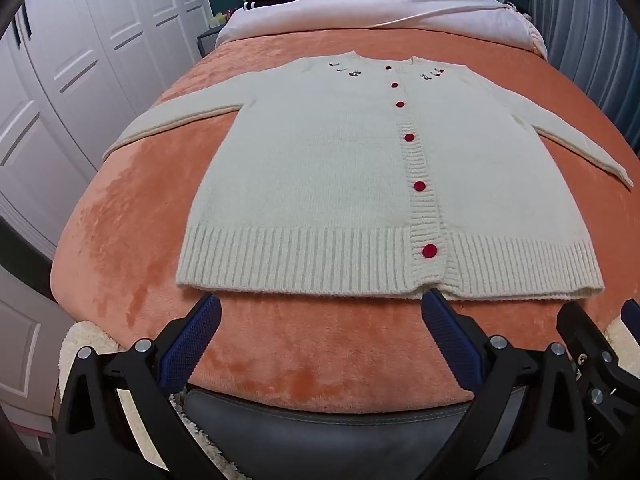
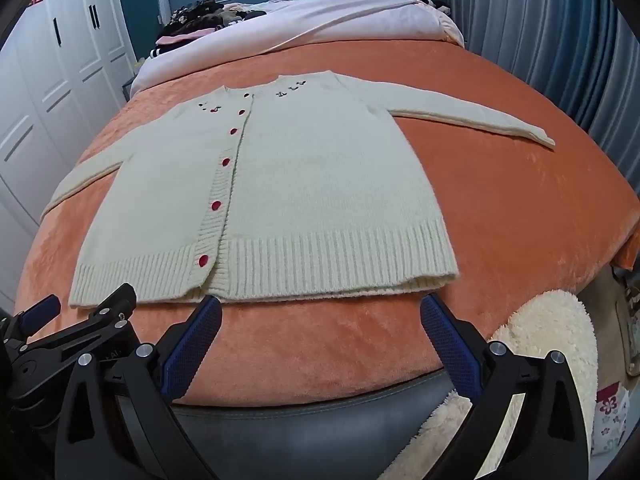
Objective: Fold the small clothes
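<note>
Two tools, left (image 1: 320, 312) and right (image 2: 320, 312), side by side, jaws wide, just short of the cardigan (image 1: 360, 184) hem.

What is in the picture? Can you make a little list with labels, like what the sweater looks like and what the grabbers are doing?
garment: cream cardigan, spread flat, front up, sleeves out to both sides
buttons: red buttons, six visible, fastened
surface: orange blanket on a bed
left gripper: jaws open, just short of the hem, holding nothing
right gripper: jaws open, just short of the hem, holding nothing
folding: not yet begun
background: pile of clothes, white wardrobe
</note>
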